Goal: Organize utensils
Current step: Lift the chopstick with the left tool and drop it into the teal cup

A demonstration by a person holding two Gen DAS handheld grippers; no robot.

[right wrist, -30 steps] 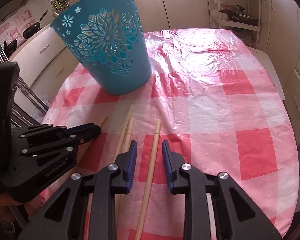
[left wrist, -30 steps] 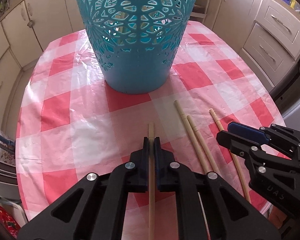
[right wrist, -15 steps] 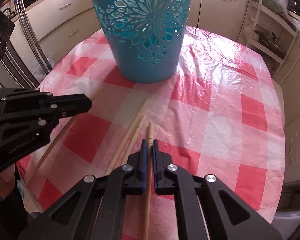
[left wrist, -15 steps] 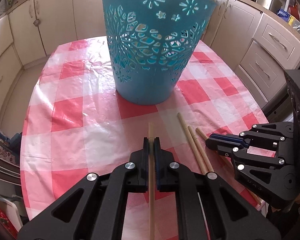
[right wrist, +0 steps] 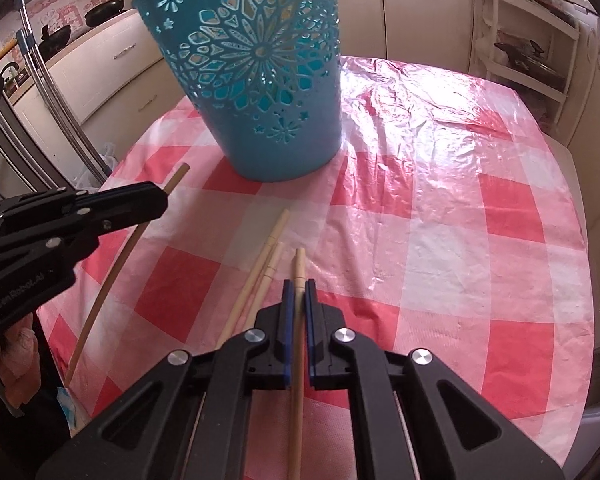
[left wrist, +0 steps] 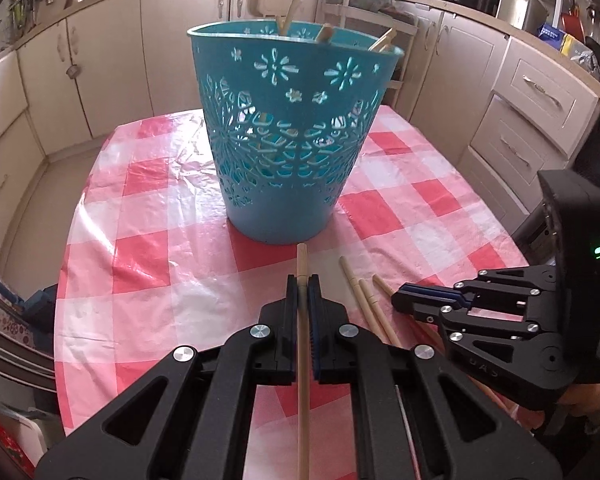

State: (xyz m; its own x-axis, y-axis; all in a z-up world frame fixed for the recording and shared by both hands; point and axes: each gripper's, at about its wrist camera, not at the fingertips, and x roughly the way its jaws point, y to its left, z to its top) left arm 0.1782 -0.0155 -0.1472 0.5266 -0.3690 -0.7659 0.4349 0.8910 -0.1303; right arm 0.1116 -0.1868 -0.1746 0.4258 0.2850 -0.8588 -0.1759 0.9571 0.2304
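Pale wood is running between both pairs of jaws I am working. My left gripper (left wrist: 303,286) is clamping one chopstick (left wrist: 302,360) lengthwise between its blue-padded fingers (left wrist: 313,320), the stick's tip poking out just past them and pointing toward the teal basket (left wrist: 288,152). In the right wrist view this same left gripper (right wrist: 156,200) is coming in from the left edge, and its chopstick (right wrist: 112,264) is slanting down toward the table's near edge.

My right gripper (right wrist: 299,286) is pinching a second chopstick (right wrist: 298,360) the same way, its fingers (right wrist: 287,320) pressed together on the stick, the tip jutting a little beyond them. Seen from the left wrist, the right gripper (left wrist: 400,302) is sitting low at the right, over the table's near side.

Two more chopsticks (right wrist: 260,272) are lying side by side and touching on the red-and-white checked tablecloth (right wrist: 440,220), just left of the stick in my right gripper. The left wrist view is showing them as well (left wrist: 364,304), between the two grippers.

The basket is standing upright on the cloth beyond the sticks, its wall pierced with flower cut-outs. Several wooden utensil ends (left wrist: 326,34) are sticking up above its rim.
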